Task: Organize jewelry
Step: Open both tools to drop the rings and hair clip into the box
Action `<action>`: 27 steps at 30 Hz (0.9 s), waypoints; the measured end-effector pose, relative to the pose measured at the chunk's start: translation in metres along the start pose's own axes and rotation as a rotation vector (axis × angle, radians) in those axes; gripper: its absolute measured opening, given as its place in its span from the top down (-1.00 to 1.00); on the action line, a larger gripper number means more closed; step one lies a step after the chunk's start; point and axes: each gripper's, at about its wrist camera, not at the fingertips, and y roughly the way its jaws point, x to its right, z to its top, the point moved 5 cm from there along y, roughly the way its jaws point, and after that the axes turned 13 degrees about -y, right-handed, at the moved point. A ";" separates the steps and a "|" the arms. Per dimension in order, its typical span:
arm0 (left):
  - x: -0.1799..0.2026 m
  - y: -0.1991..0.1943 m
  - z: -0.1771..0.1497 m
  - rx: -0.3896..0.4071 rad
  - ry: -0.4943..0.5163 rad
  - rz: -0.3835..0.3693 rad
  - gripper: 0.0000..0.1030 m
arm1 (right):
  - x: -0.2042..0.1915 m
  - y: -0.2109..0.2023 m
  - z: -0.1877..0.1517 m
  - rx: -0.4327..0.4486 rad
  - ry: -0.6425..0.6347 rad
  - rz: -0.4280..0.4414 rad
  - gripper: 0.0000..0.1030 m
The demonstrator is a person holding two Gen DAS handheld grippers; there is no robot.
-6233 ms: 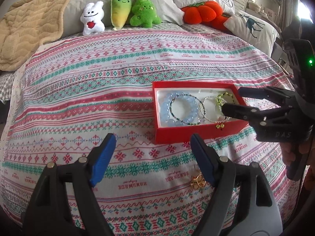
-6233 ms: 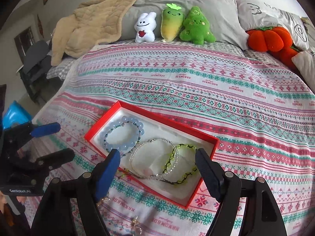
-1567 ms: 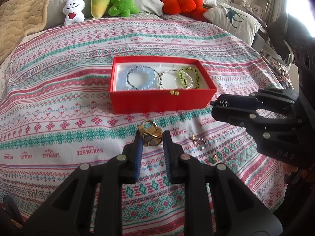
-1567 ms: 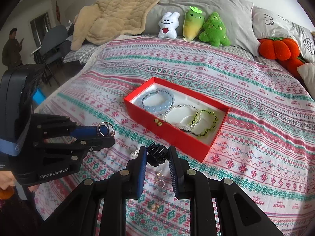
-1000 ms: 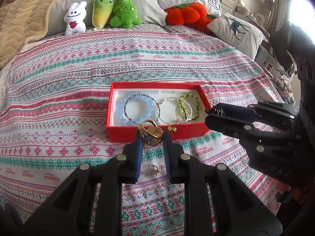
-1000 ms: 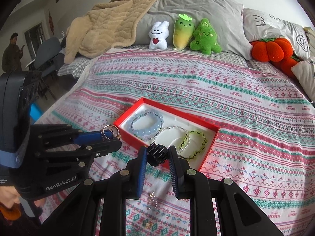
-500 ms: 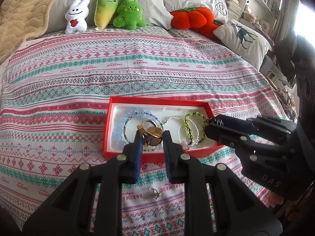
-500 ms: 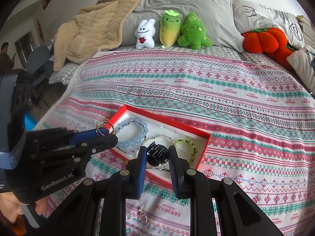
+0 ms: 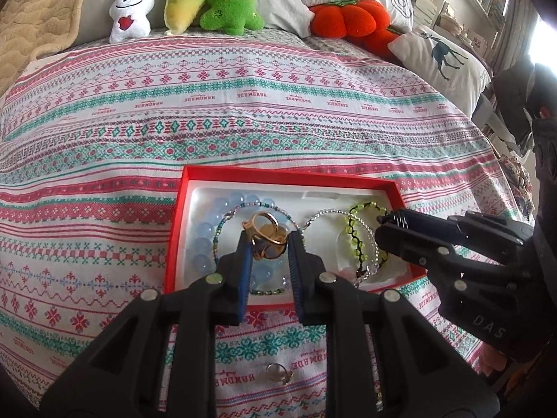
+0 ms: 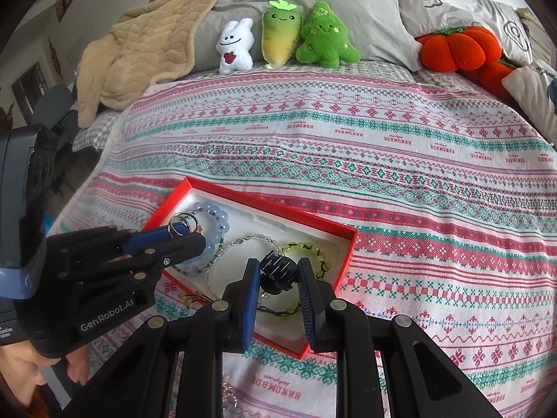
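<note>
A red jewelry box with a white liner lies on the patterned bedspread; it also shows in the right wrist view. Inside lie a pale blue bead bracelet, a clear bead bracelet and a yellow-green bracelet. My left gripper is shut on gold rings and holds them over the box's left part. My right gripper is shut on a black hair claw clip over the box's right part.
A loose ring lies on the bedspread in front of the box. Plush toys and an orange pumpkin cushion line the pillows at the far side. A beige blanket is heaped at the back left.
Both grippers have moved forward from in front of the box to above it, each still holding its item. The box now sits closer and lower in both views.
</note>
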 end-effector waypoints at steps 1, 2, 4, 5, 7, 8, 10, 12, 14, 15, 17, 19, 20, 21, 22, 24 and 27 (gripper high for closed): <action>0.000 0.000 0.000 0.002 -0.001 0.002 0.57 | 0.001 0.001 0.000 -0.003 0.001 0.000 0.57; -0.001 0.000 0.000 0.006 -0.002 0.004 0.57 | 0.001 0.002 0.000 -0.004 0.002 0.000 0.57; -0.001 0.000 0.001 0.009 -0.002 0.000 0.57 | 0.001 0.004 -0.001 -0.008 0.002 0.001 0.57; -0.001 0.000 0.001 0.008 -0.002 0.000 0.53 | 0.001 0.003 -0.001 -0.008 0.001 0.002 0.57; 0.000 -0.001 0.002 0.012 0.003 0.001 0.41 | 0.000 0.004 -0.001 -0.009 -0.003 0.004 0.57; 0.000 -0.002 0.002 0.014 0.006 0.002 0.30 | -0.001 0.004 -0.001 -0.009 -0.006 0.003 0.57; 0.001 -0.007 0.001 0.026 0.020 0.006 0.16 | -0.002 0.004 0.000 -0.008 -0.013 0.003 0.57; 0.001 -0.012 0.002 0.034 0.033 0.008 0.07 | -0.002 0.004 0.000 -0.008 -0.014 -0.001 0.57; 0.000 -0.018 0.002 0.046 0.042 0.010 -0.01 | -0.002 0.002 0.000 0.000 -0.014 -0.009 0.56; 0.000 -0.023 0.001 0.052 0.048 0.010 -0.09 | -0.002 0.000 0.000 0.005 -0.014 -0.011 0.54; -0.002 -0.029 -0.001 0.061 0.059 0.017 -0.18 | -0.004 -0.003 0.001 0.009 -0.017 -0.005 0.53; -0.005 -0.035 -0.003 0.067 0.070 0.026 -0.25 | -0.006 -0.007 0.001 0.015 -0.022 -0.005 0.46; -0.006 -0.038 -0.004 0.069 0.073 0.030 -0.32 | -0.007 -0.009 0.001 0.018 -0.023 -0.004 0.26; -0.007 -0.041 -0.005 0.071 0.075 0.035 -0.40 | -0.008 -0.011 0.001 0.022 -0.021 -0.004 -0.18; -0.008 -0.044 -0.006 0.076 0.078 0.041 -0.45 | -0.008 -0.014 0.000 0.034 -0.014 -0.005 -0.35; -0.011 -0.050 -0.008 0.083 0.075 0.047 -0.57 | -0.007 -0.022 0.000 0.067 -0.003 -0.006 -0.42; -0.015 -0.056 -0.011 0.078 0.062 0.051 -0.60 | -0.010 -0.031 -0.001 0.079 -0.015 -0.005 -0.42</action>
